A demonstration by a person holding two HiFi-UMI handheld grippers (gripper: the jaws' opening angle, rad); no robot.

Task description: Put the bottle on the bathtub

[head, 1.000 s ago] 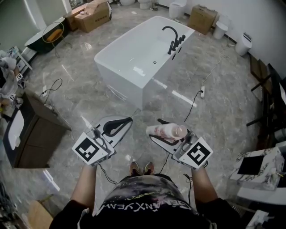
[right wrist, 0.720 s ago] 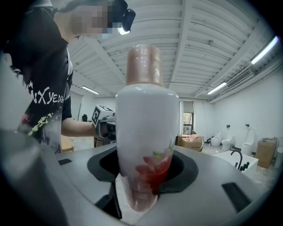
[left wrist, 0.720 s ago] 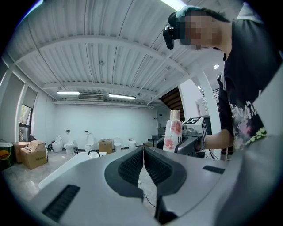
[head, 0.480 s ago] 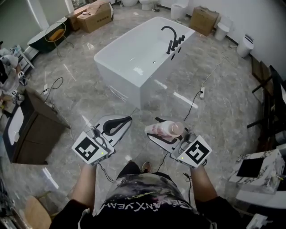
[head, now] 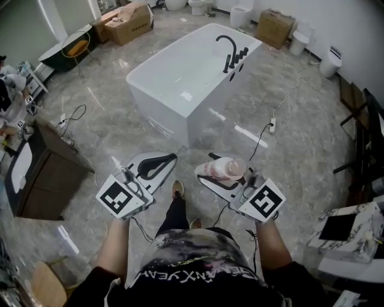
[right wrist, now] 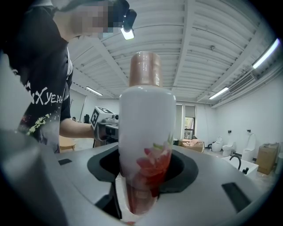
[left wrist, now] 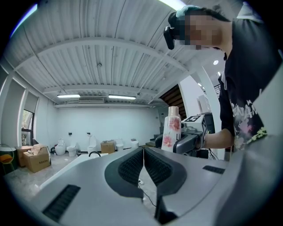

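A white bottle [head: 219, 169] with pink flowers and a pinkish cap lies crosswise in my right gripper [head: 213, 171], which is shut on it; the same bottle [right wrist: 146, 150] fills the right gripper view. My left gripper [head: 163, 160] is shut with nothing in it, its jaws pressed together [left wrist: 143, 161]. The bottle [left wrist: 170, 131] also shows from the left gripper view, off to the right. The white bathtub [head: 174, 96] with a black faucet [head: 230, 49] stands on the marble floor ahead, well beyond both grippers.
A dark cabinet [head: 42, 180] stands at the left. Cables [head: 262, 137] run over the floor right of the tub. Cardboard boxes [head: 129, 21] and toilets [head: 242, 12] line the far wall. A marble-topped stand [head: 345, 231] is at the right. The person's foot [head: 177, 189] steps forward.
The person has stepped forward: a leg and foot now reach between the grippers. Both grippers keep their hold and spacing; the bathtub sits about where it was in view.
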